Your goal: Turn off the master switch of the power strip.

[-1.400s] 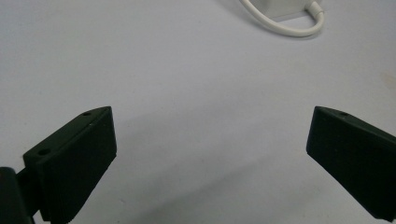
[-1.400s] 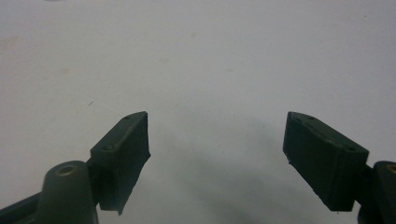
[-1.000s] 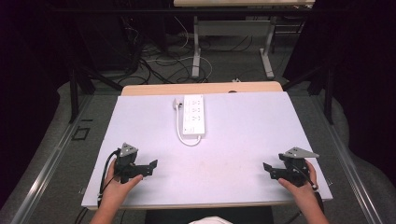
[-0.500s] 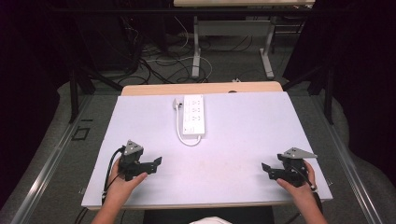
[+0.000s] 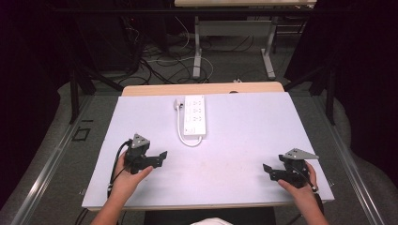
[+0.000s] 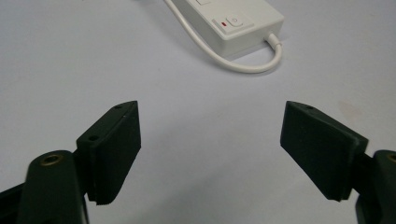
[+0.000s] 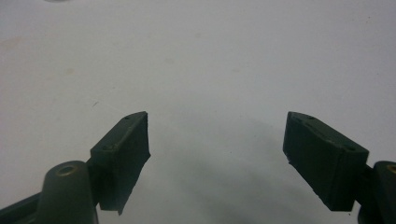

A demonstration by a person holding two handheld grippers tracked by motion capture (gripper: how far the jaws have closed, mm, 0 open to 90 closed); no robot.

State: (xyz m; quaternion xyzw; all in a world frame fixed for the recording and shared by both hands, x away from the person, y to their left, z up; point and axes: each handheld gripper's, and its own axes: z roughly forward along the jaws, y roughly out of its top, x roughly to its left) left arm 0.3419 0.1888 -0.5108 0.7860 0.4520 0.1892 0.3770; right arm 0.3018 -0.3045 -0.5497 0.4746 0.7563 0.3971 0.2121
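- We see the left tool (image 5: pixel 162 156) at the counter's (image 5: pixel 244 136) eight o'clock; its jaws have just been closing, yet stand apart with nothing between them.
- The power strip (image 5: pixel 195 115) lies at the left tool's one o'clock, well apart.
- The right tool (image 5: pixel 266 169), at four o'clock, gapes empty.

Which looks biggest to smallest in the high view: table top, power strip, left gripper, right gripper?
1. White table top, by far the largest.
2. Power strip with its looped cord.
3. Left gripper and right gripper: they look about alike, so no ranking between them. Both are open and hold nothing.
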